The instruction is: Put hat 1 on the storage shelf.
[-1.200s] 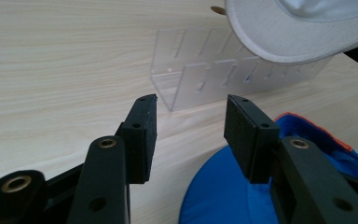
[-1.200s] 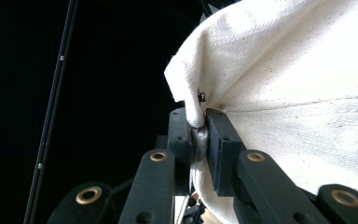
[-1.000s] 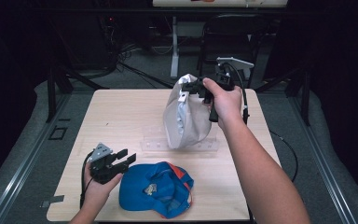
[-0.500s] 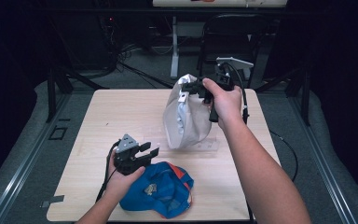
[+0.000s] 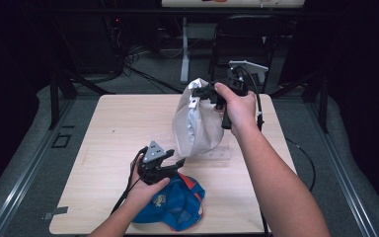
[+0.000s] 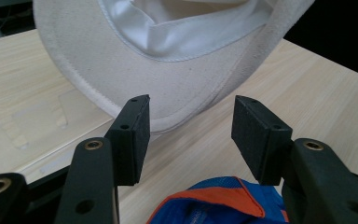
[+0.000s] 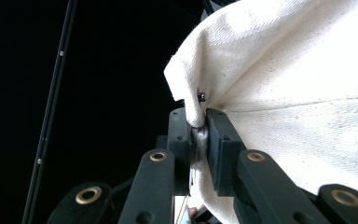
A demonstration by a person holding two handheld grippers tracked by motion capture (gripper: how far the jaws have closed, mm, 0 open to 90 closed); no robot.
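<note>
The left tongs (image 5: 175, 163) have swept in from the left edge of the worktop (image 5: 113, 123) over the last second and now sit just above the blue cap (image 5: 177, 205), nose pointed up toward the white cap (image 5: 197, 123). Starting at the left of the high view: bare pale wood, then the left hand (image 5: 145, 190) coming up from the bottom edge, wrapped around its gripper with the grey three-cornered plate on top. In the left gripper view those tongs (image 6: 191, 133) stand well apart, nothing between the pads, with the white cap's brim (image 6: 168, 88) hanging just beyond them and the orange-trimmed edge of the blue cap (image 6: 219, 205) lying below on the wood. Moving right, the white cap hangs in the air over the middle of the worktop, its lower edge close to a clear flat holder (image 5: 217, 153) on the surface. Further right, the right hand (image 5: 237, 106) holds it up from the top; in the right gripper view the right tongs (image 7: 200, 140) are clamped tight on a fold of the cream fabric (image 7: 298, 93), by a small dark stud. Behind the worktop, dark floor and cables.
</note>
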